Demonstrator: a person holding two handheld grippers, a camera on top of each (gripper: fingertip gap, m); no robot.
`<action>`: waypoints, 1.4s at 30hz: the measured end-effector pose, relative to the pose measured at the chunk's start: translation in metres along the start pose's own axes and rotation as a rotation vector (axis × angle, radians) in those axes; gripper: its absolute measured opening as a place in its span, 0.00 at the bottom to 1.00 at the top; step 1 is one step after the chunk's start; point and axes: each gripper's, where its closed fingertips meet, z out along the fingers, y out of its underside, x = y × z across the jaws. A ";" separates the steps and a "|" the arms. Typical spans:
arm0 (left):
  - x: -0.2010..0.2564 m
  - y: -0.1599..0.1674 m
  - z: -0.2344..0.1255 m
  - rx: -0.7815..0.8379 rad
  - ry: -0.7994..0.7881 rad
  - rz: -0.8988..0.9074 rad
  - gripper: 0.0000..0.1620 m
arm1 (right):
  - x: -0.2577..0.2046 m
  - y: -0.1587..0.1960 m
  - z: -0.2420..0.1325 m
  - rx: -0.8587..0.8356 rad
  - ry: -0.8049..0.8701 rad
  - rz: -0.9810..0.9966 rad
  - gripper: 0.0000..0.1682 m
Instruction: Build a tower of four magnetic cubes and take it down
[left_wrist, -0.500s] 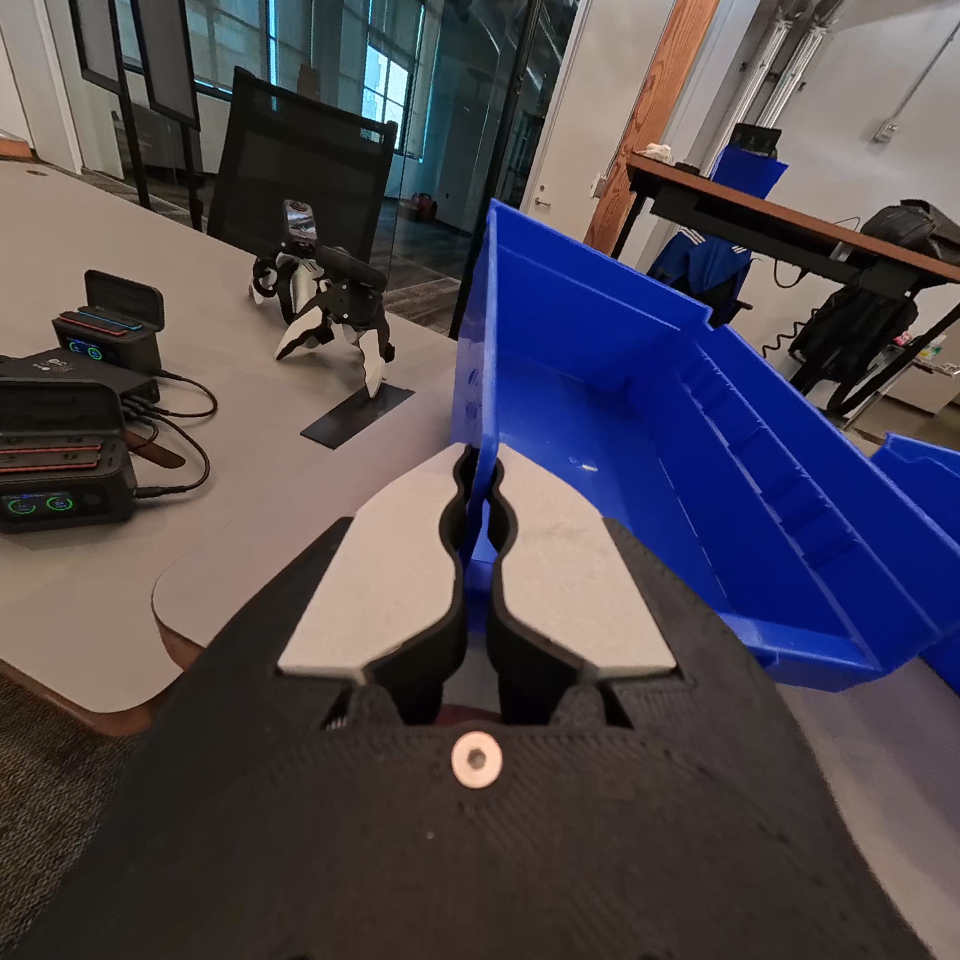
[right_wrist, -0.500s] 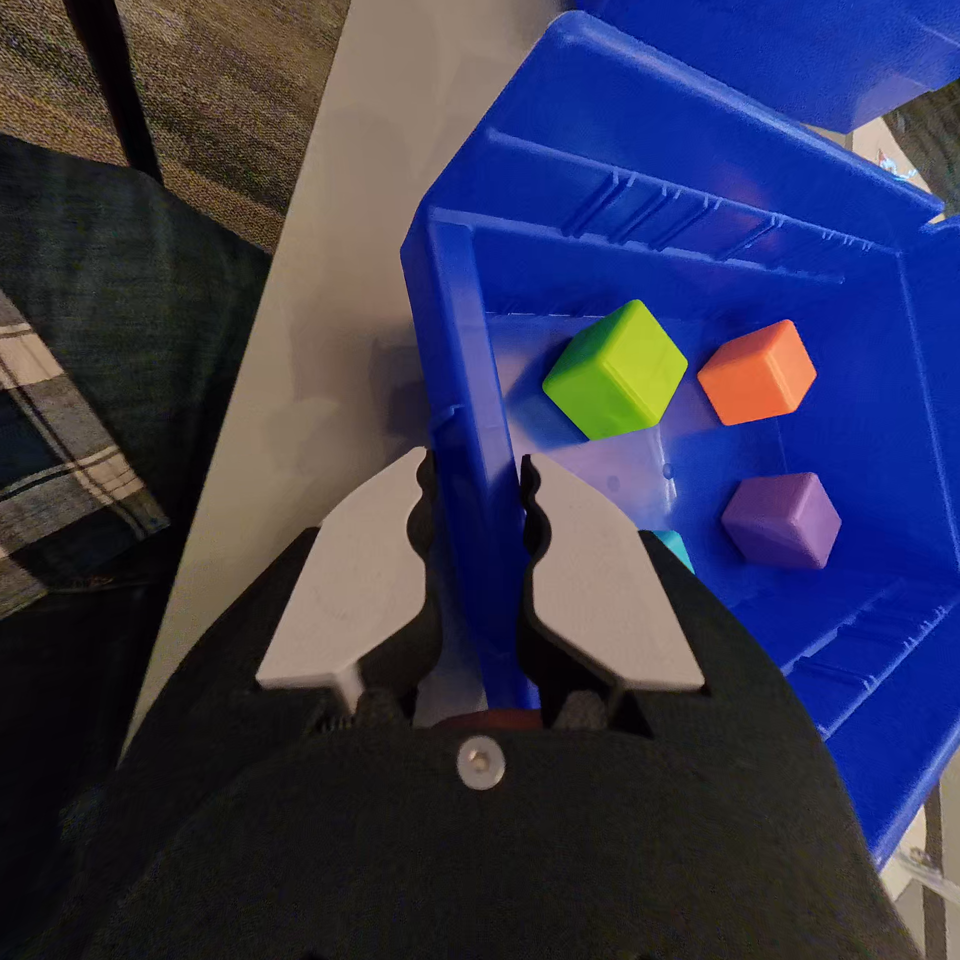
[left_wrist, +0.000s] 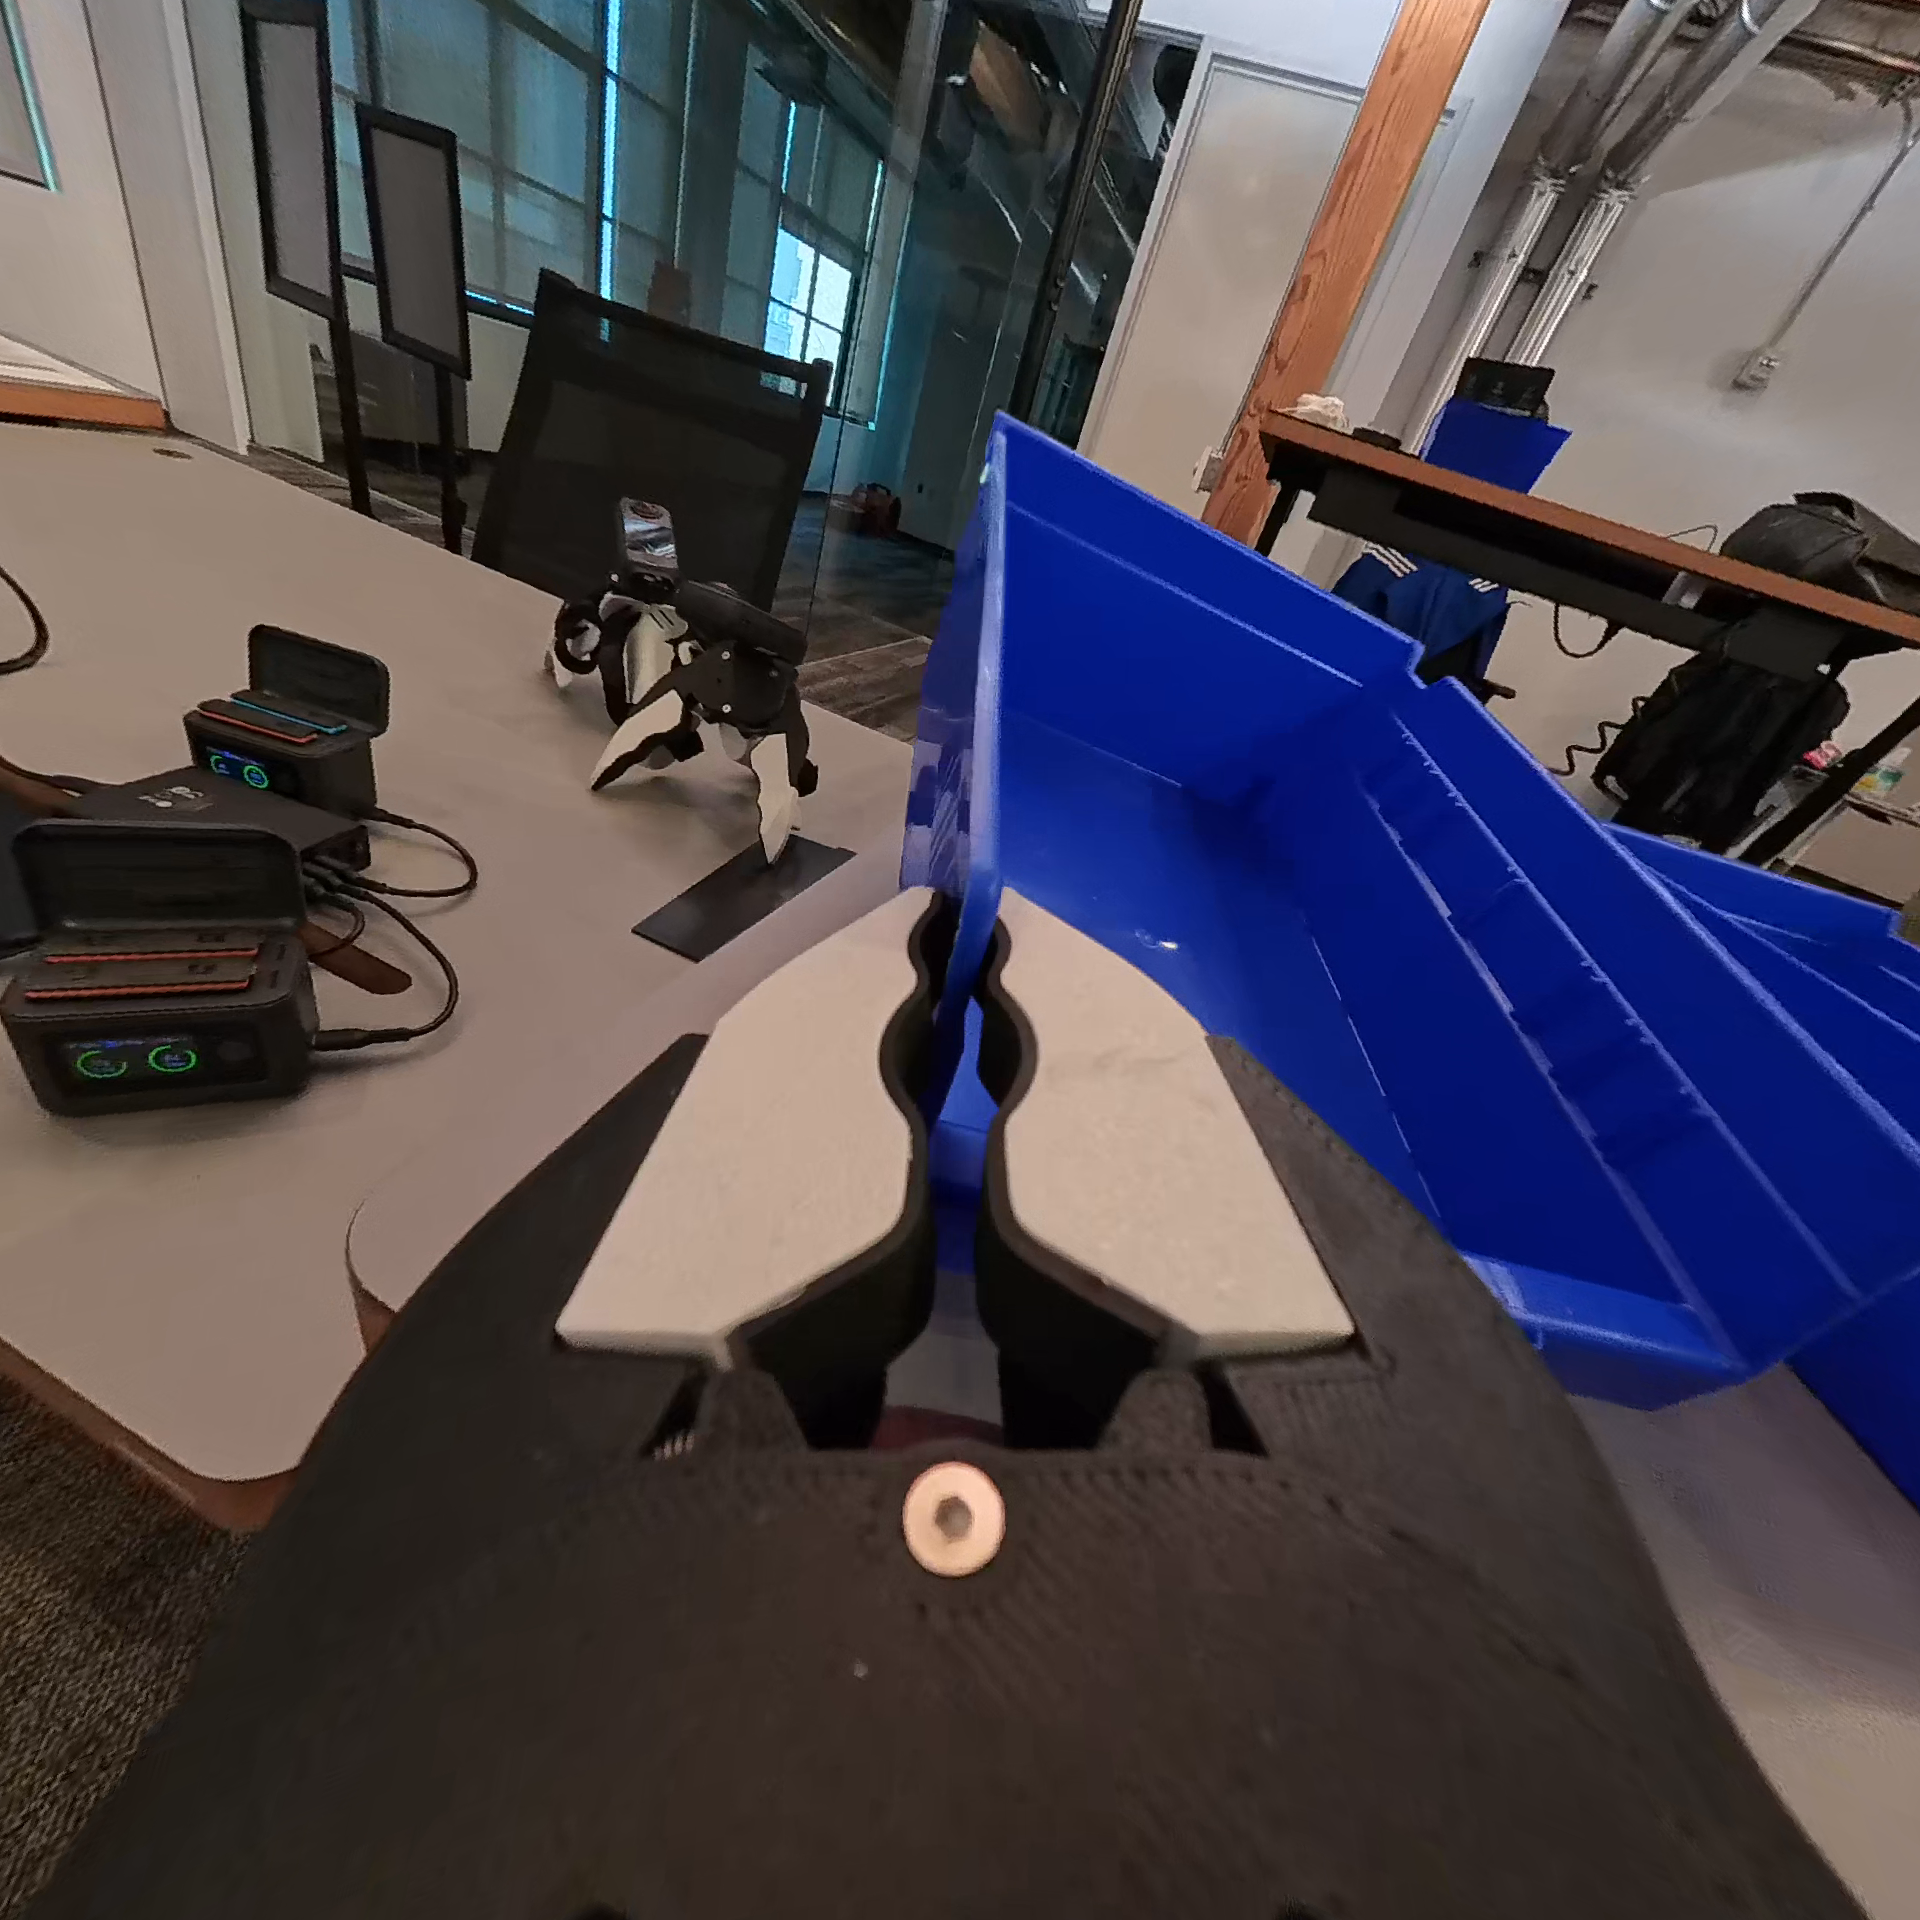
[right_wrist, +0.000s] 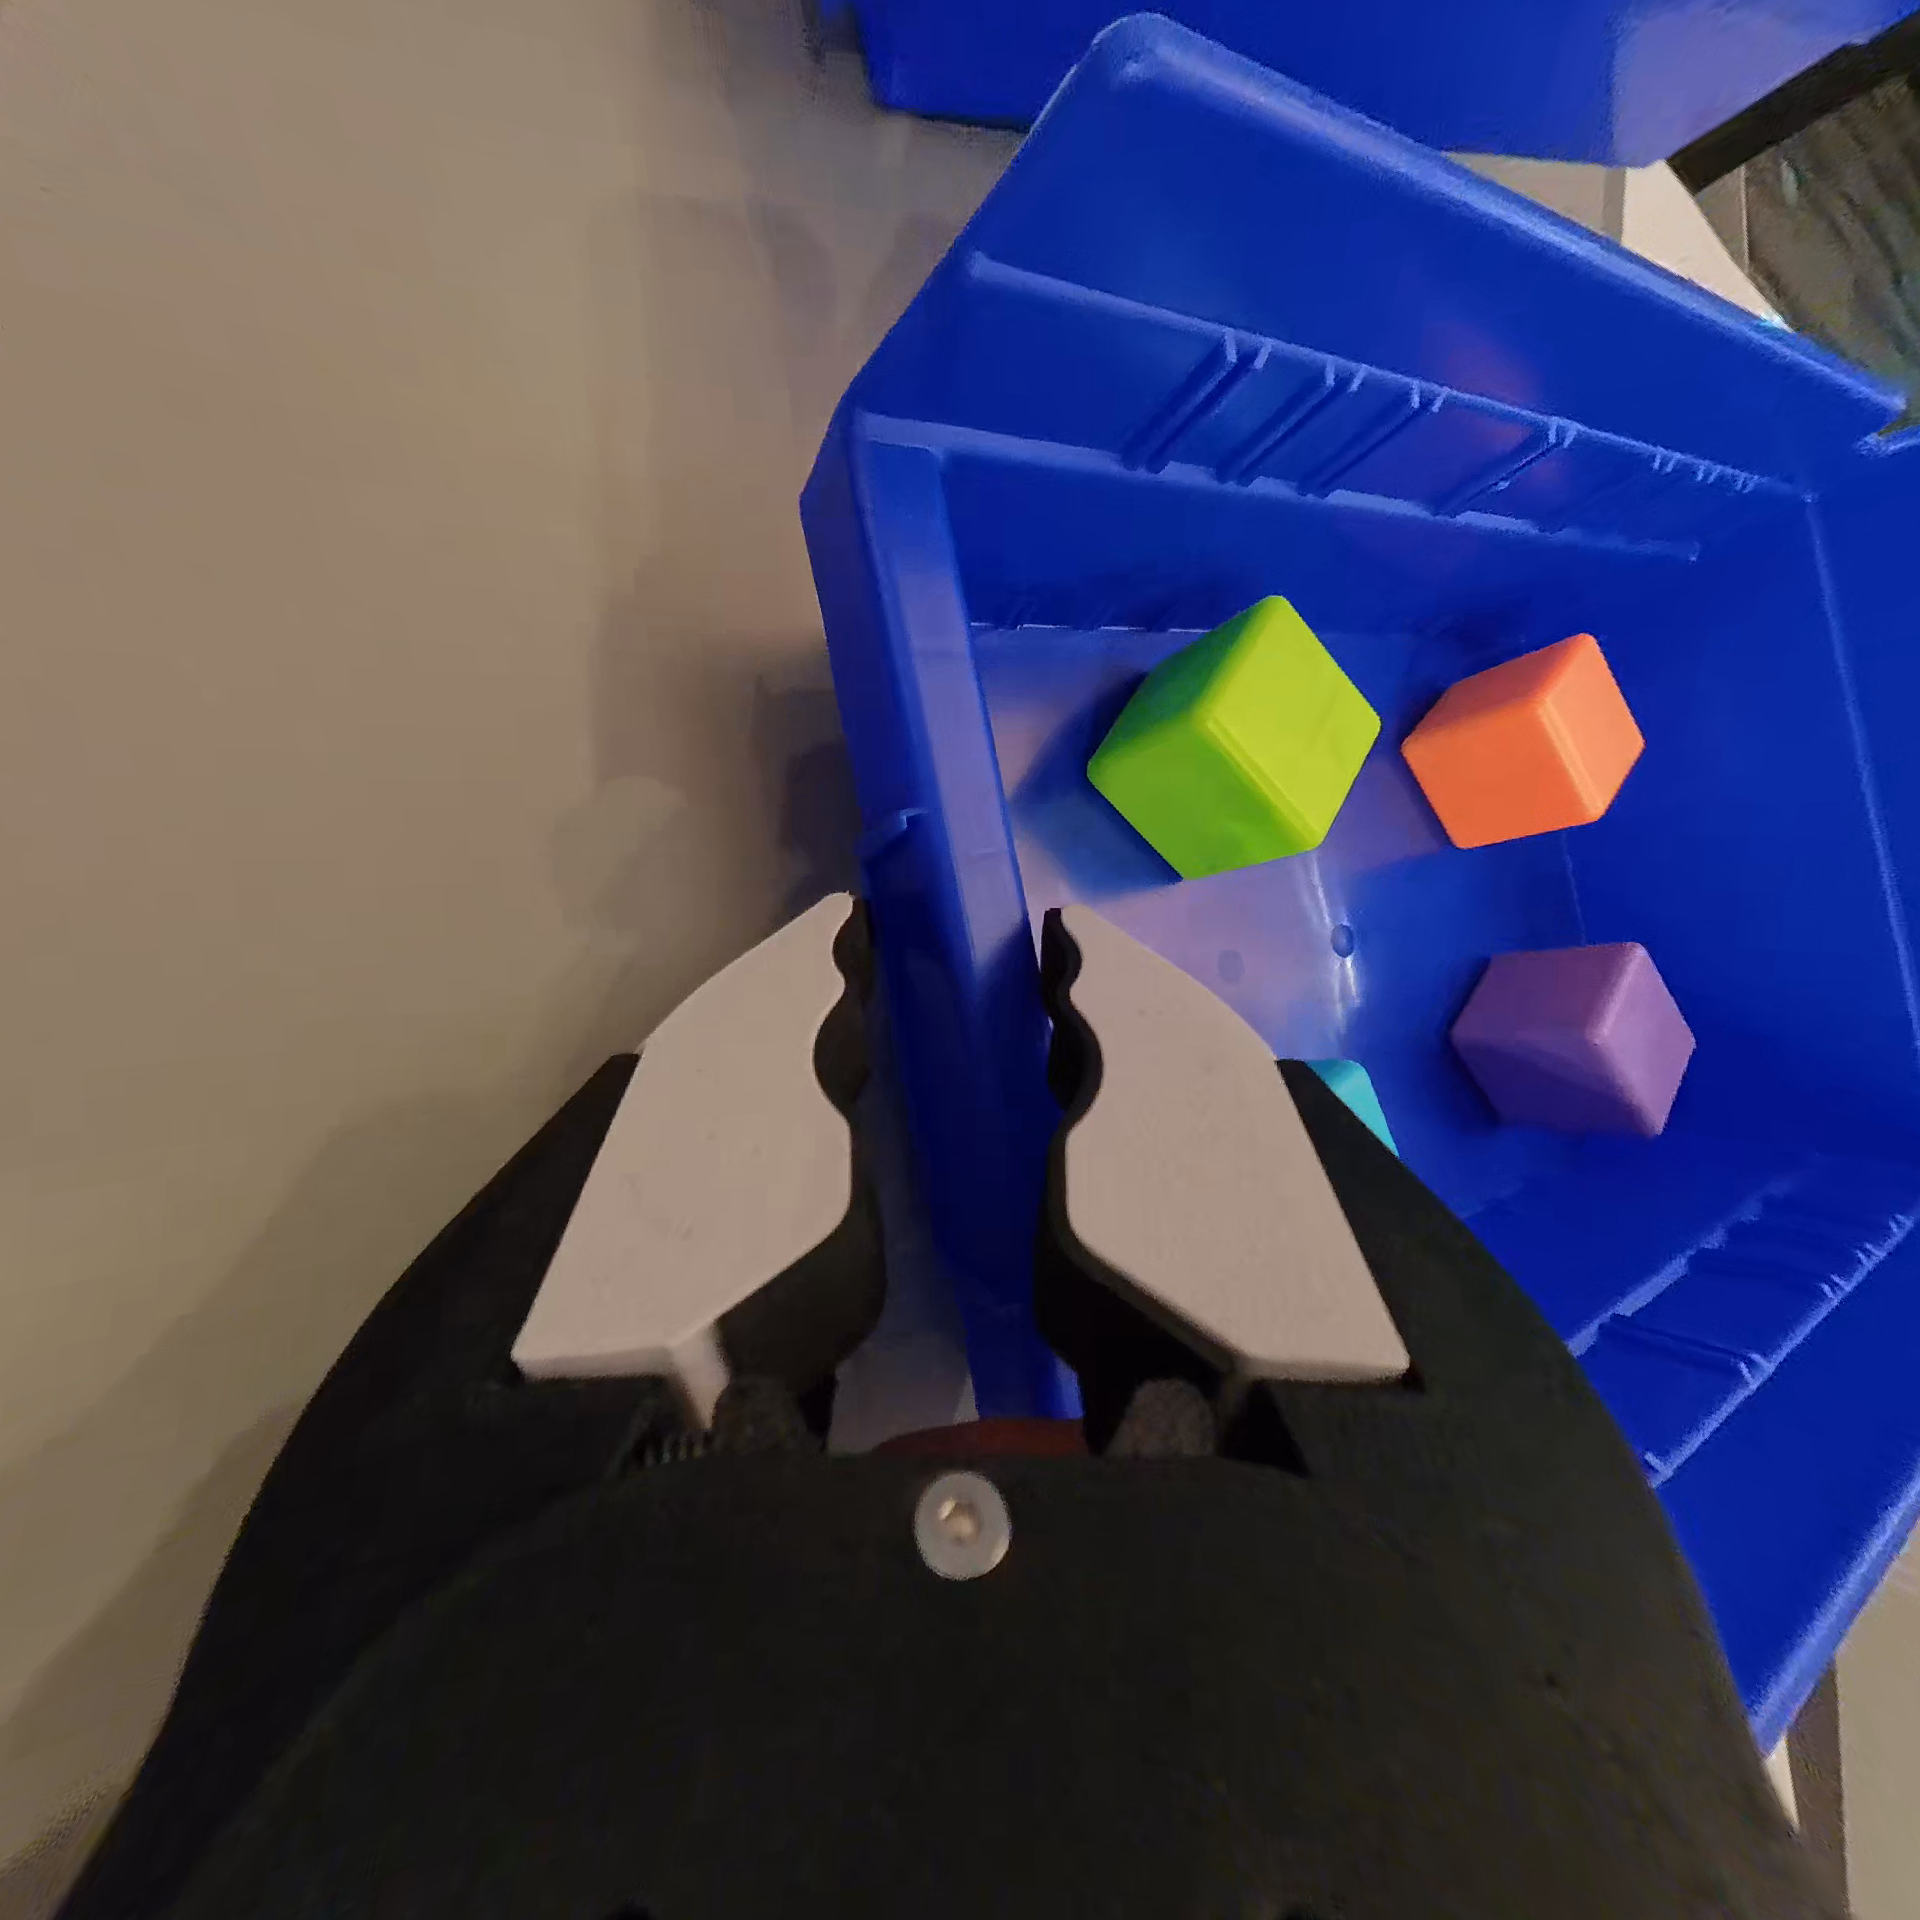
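- An office with glass partitions and a wooden post; a smooth grey table (left_wrist: 260, 1195) with rounded edges fills the foreground.
- On it lie 2 black charging cases (left_wrist: 156, 997) with glowing green rings, and a spare black-and-white gripper (left_wrist: 707, 707) resting idle.
- The left gripper (left_wrist: 961, 935), matte black with pale grey fingers, is pinched tight on the thin wall of a glossy blue plastic bin (left_wrist: 1195, 727).
- The right gripper (right_wrist: 951, 925) straddles the ribbed wall of a blue bin (right_wrist: 935, 727), jaws close around it; whether they clamp it, I cannot tell.
- Inside that bin sit 4 smooth, round-cornered cubes, apart: green cube (right_wrist: 1236, 738), orange cube (right_wrist: 1522, 743), purple cube (right_wrist: 1574, 1039), and a teal cube (right_wrist: 1351, 1101) mostly hidden behind the finger.
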 end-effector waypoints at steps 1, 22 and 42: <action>-0.001 0.000 0.000 0.004 -0.001 -0.002 0.01 | 0.007 -0.001 0.005 -0.003 0.004 0.005 0.19; 0.002 -0.002 0.007 0.046 0.116 -0.199 0.02 | 0.131 -0.013 0.098 -0.106 0.141 0.171 0.19; 0.009 -0.006 0.007 0.062 0.162 -0.226 0.02 | 0.182 -0.022 0.137 -0.178 0.279 0.298 0.20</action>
